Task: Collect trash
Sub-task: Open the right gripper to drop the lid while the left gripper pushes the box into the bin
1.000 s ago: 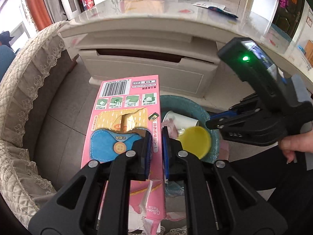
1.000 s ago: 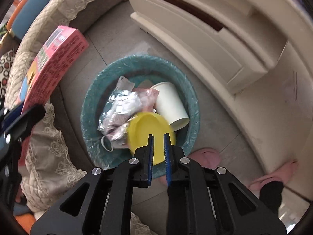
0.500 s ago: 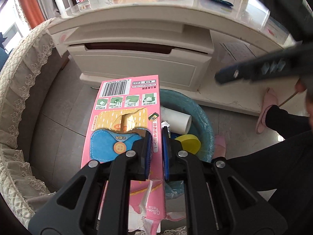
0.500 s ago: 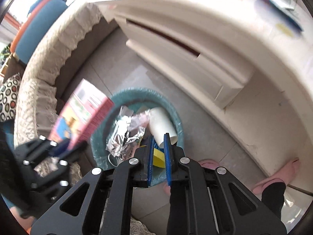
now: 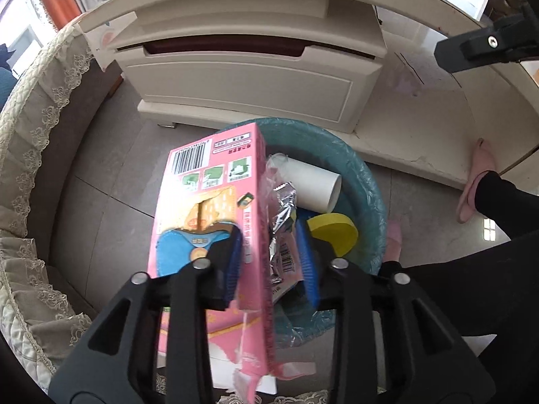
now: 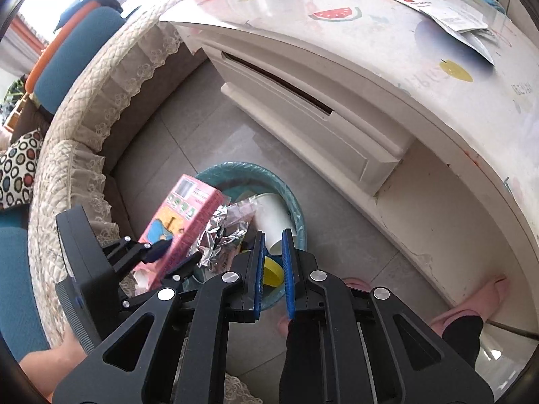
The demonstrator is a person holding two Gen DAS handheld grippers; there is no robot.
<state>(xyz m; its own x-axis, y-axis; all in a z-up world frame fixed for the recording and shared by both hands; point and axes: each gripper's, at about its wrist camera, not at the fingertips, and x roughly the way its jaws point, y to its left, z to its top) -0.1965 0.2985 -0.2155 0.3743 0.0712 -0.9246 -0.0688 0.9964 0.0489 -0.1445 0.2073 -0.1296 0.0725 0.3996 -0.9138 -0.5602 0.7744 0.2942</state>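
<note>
The cream cabinet with a long drawer [image 5: 242,80] is standing just behind the round teal bin lined with a plastic bag [image 5: 370,188], my landmark. A white paper cup [image 5: 313,185], a crumpled foil wrapper [image 5: 283,208] and a yellow round lid [image 5: 333,232] are lying inside the bin. The flat pink cardboard box [image 5: 215,202] is tilting over the bin's near-left rim, long axis running away from the left gripper [image 5: 271,266], far end leading. Its jaws are opening around the box, blue pads parting. The right gripper [image 6: 273,269] is hovering above the bin, jaws nearly closed and empty.
</note>
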